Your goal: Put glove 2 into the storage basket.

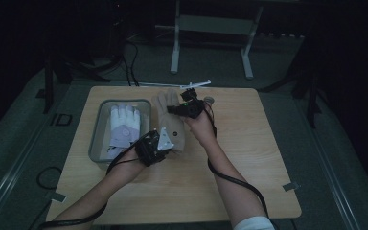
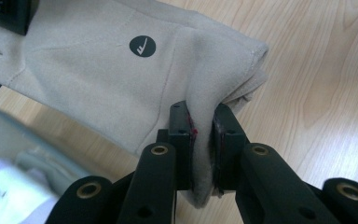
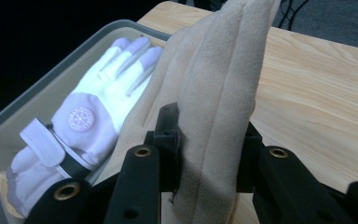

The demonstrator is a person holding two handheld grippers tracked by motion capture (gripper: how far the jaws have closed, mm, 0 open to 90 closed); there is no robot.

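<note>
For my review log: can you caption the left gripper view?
Left tongs pinch the cuff of a beige glove above the wooden table.

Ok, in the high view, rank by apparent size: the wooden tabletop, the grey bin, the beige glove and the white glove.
Largest to smallest:
1. wooden tabletop
2. grey bin
3. beige glove
4. white glove, partly hidden by the left tool, so its rank below the beige one is unsure.
</note>
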